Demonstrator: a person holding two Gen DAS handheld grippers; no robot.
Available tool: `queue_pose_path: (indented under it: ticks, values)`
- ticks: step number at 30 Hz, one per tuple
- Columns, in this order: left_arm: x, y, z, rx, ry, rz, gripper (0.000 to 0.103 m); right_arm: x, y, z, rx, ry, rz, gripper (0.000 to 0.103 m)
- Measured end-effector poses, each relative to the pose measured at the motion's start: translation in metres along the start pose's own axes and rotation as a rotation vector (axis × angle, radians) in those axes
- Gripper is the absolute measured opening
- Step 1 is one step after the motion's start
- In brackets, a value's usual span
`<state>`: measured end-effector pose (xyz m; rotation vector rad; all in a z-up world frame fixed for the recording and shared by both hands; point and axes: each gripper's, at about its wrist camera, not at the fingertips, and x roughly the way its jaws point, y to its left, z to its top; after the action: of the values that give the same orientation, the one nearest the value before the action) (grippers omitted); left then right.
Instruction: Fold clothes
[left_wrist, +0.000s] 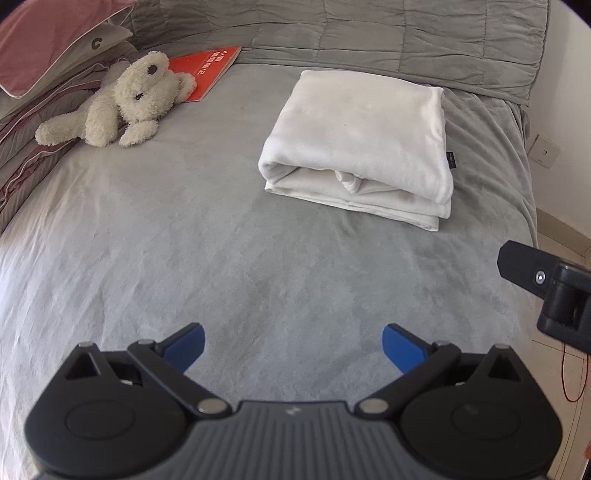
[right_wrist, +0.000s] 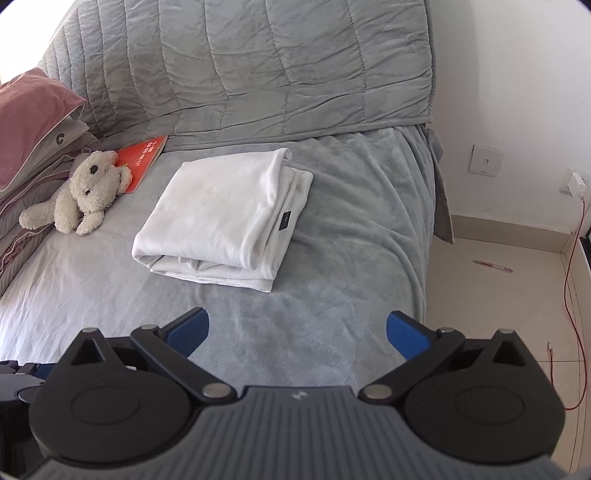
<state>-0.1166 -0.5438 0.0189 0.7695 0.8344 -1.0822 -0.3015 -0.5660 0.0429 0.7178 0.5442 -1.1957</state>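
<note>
A white garment (left_wrist: 360, 142) (right_wrist: 225, 218) lies folded into a thick rectangle on the grey bed sheet (left_wrist: 221, 258) (right_wrist: 351, 221), with a small dark label near its right edge. My left gripper (left_wrist: 293, 345) hovers open over bare sheet, well short of the garment, with nothing between its blue pads. My right gripper (right_wrist: 297, 332) is also open and empty, near the bed's right side and in front of the garment. Part of the right gripper's black body (left_wrist: 550, 288) shows at the right edge of the left wrist view.
A cream plush dog (left_wrist: 125, 99) (right_wrist: 79, 194) and a red book (left_wrist: 207, 68) (right_wrist: 142, 160) lie at the back left beside pink and grey pillows (left_wrist: 44, 55). A quilted grey cover (right_wrist: 240, 74) rises behind. Right of the bed: tiled floor (right_wrist: 498, 314), a pen (right_wrist: 493, 266), a red cable (right_wrist: 570, 295).
</note>
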Motion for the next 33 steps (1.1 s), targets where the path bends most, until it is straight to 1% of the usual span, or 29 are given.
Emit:
queue_pose_path:
  ticks: [33]
  values:
    - [0.0008,-0.004,0.0029,0.015,-0.003,-0.005,0.102,-0.0023,-0.002,-0.0008,0.002,-0.004,0.003,0.103]
